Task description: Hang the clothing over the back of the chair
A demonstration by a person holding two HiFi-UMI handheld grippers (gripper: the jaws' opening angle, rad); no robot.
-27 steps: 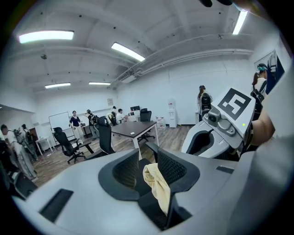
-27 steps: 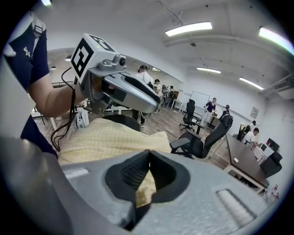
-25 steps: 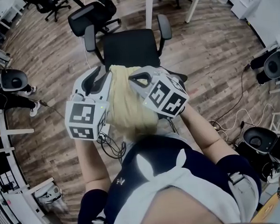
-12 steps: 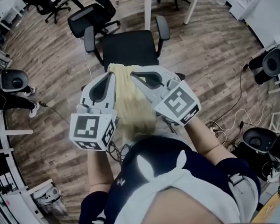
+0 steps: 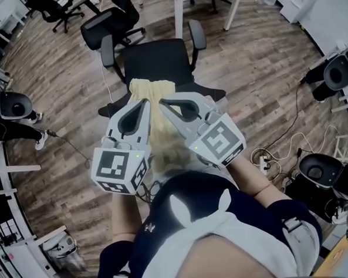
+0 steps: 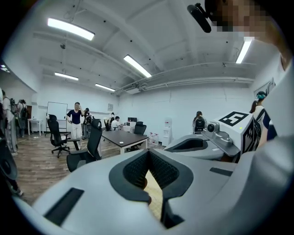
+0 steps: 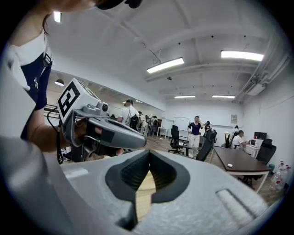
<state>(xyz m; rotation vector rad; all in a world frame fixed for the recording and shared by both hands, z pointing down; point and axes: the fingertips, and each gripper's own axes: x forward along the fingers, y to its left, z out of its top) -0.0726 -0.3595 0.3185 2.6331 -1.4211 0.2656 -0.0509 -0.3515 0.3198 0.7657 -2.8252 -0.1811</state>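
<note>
**Both grippers closed on pale yellow clothing at the chair back**

The left gripper is seen with its jaws brought together at the tips. Pale yellow fabric is visible in the gap just behind them in the left gripper view. The right gripper is closed likewise, with the same fabric framed between its pads. The two tips are set just beside each other, pointing toward 12 o'clock, on the upper part of the clothing. The clothing is laid over the back of the black chair. Its top edge is turned toward the seat at 12 o'clock, and its length hangs toward the person at 6 o'clock.

The step in hand is judged to be the settling of the garment. It is done well if the fabric is held level on both sides, so that similar lengths hang front and rear before the jaws are opened. Otherwise a slide off the back is likely.

Both grippers are held low before the body, angled inward in a narrow V, with the marker cubes toward the person. The forearms are extended forward, the right forearm at 4 o'clock and the left at 7 o'clock.
</note>
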